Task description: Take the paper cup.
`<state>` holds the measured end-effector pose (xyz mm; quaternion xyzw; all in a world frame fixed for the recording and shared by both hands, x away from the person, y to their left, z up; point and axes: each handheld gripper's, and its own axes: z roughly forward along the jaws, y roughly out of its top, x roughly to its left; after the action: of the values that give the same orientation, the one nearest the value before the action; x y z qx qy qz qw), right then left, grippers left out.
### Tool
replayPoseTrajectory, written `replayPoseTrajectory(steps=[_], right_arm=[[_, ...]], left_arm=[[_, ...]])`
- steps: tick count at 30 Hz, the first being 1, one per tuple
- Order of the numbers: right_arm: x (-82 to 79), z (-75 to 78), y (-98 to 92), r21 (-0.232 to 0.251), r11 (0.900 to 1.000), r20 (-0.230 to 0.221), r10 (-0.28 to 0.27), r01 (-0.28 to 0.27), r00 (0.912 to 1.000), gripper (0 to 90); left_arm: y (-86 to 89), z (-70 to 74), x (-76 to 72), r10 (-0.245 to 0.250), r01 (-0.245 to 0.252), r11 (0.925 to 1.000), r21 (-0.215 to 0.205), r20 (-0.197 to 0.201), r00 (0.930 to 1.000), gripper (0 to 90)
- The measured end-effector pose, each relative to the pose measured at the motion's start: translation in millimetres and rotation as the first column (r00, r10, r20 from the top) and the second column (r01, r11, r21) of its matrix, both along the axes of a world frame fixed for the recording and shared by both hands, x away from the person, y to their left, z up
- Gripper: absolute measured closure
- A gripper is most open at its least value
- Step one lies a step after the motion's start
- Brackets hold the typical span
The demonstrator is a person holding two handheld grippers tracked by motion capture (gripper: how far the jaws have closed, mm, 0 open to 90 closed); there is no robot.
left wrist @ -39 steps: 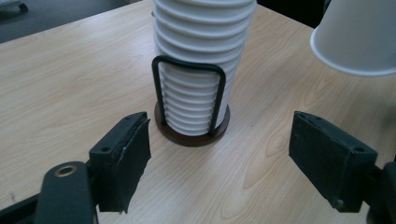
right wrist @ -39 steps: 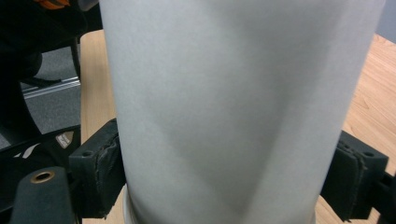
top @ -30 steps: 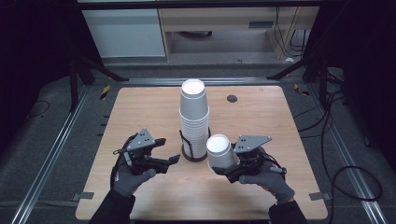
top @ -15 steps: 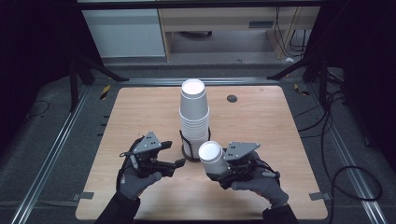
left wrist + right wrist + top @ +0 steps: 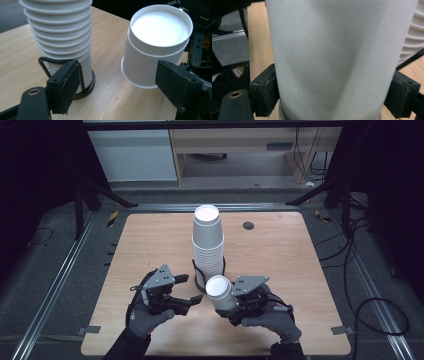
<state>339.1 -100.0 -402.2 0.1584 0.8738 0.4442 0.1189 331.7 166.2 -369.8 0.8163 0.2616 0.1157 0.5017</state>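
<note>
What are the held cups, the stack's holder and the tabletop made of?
Held cups: likely matte white paper, two nested, rolled rims, wall dented under the right gripper. Holder: dark wire on a round base, probably metal. Tabletop: light wood grain, perhaps laminate.

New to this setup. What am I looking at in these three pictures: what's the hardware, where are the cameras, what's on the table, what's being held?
There is no robot arm here. A person in gloves holds a hand-held two-jaw gripper in each hand. The high view comes from a fixed camera above the wooden table, looking forward and down. The other two views come from cameras riding on the grippers, each looking along its own black jaws.

On the table stands a tall stack of white paper cups in a black wire holder.

The right gripper is shut on what looks like two nested cups, pads pressing both sides, as its own view shows. The left gripper holds nothing; its jaws are apart and have just been opening, pointed toward the held cups.
</note>
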Motion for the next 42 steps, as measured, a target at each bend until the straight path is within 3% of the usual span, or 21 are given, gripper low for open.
replayPoseTrajectory(steps=[5,9,15,25,34,42], right_arm=[[-0.9,-1.7,4.3,0.005,1.000,0.002,0.014,-0.014,0.9999,15.0],[2.9,-3.6,7.7,-0.023,0.999,-0.001,0.037,-0.037,0.9993,15.1],[9.7,-4.3,15.6,-0.053,0.994,-0.010,0.099,-0.099,0.9950,15.2],[11.9,-6.0,27.9,-0.079,0.985,-0.019,0.153,-0.154,0.9881,15.1],[11.5,-8.6,35.8,-0.089,0.982,-0.025,0.165,-0.167,0.9860,15.2],[11.9,-8.4,39.5,-0.066,0.984,-0.020,0.166,-0.167,0.9859,15.2]], left_arm=[[-2.1,1.3,-3.8,-0.027,0.027,0.9995,-0.013,0.003,0.9996,18.8],[-2.9,1.9,-4.9,-0.048,0.048,0.9986,-0.021,-0.005,0.9988,18.8],[-7.2,0.7,-5.3,-0.070,0.070,0.9975,-0.009,-0.010,0.9975,18.5],[-14.9,-2.8,-3.5,-0.091,0.091,0.9959,0.001,-0.031,0.9954,16.7],[-20.7,-7.3,-1.1,-0.105,0.106,0.9944,0.008,-0.052,0.9931,16.4],[-25.3,-12.2,1.6,-0.099,0.100,0.9950,0.009,-0.065,0.9930,16.5]])
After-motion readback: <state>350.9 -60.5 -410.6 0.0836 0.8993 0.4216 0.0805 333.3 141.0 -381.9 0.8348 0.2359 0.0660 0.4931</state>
